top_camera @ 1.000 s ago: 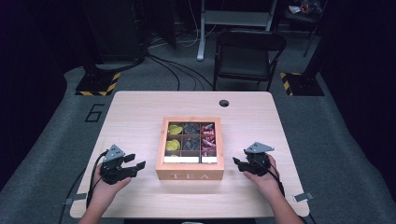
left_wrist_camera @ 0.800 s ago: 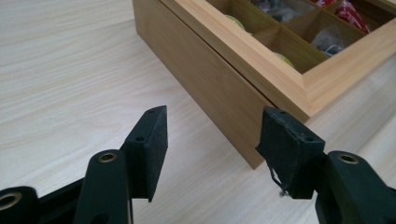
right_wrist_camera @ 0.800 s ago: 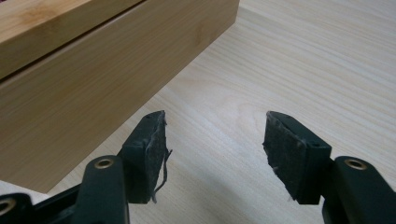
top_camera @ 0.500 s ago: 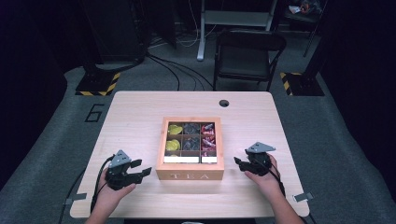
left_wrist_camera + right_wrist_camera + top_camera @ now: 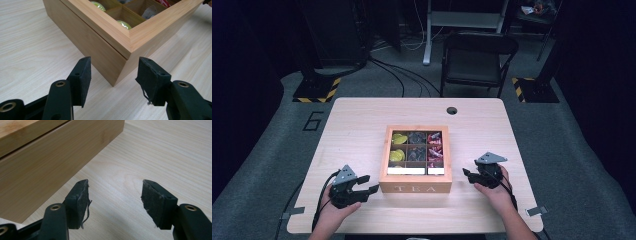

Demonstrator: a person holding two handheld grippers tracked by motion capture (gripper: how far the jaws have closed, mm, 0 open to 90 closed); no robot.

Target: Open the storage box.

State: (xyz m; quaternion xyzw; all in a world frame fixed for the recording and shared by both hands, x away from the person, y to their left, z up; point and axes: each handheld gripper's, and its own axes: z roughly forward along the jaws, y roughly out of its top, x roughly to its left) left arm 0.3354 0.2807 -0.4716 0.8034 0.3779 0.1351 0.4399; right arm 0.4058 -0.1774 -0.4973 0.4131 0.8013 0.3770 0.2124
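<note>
Near edge of the light wooden table [image 5: 362, 120]: the person's two hands come in from the bottom, each holding a black two-jaw gripper.

Left gripper [image 5: 368, 188]: low over the table, just beside the near-left corner of the square wooden tea box with "TEA" on its front [image 5: 415, 188]. Jaws spread wide, nothing between them. In the left gripper view the left gripper [image 5: 113, 75] frames the tea box [image 5: 100, 42] corner, which stands just ahead of the tips, apart from both pads; a loose thread hangs from one pad.

Right gripper [image 5: 468, 175]: beside the box's right side, near its front. In the right gripper view the right gripper [image 5: 115, 195] has its jaws parted, empty, bare table [image 5: 162, 150] between them; the tea box [image 5: 45, 157] wall runs along the left, close to the near pad. Pad edges frayed.

Box: sits mid-table, toward the near edge, top open to view. Grid of compartments: yellow-green items in the left column [image 5: 399, 138], dark grey packets in the middle [image 5: 416, 138], red-and-pink packets at the right [image 5: 434, 141]. White strips along the front row.

Beyond: round hole in the table [image 5: 452, 110] near the far edge, black folding chair [image 5: 477, 60], black cables on the grey floor [image 5: 397, 75].
</note>
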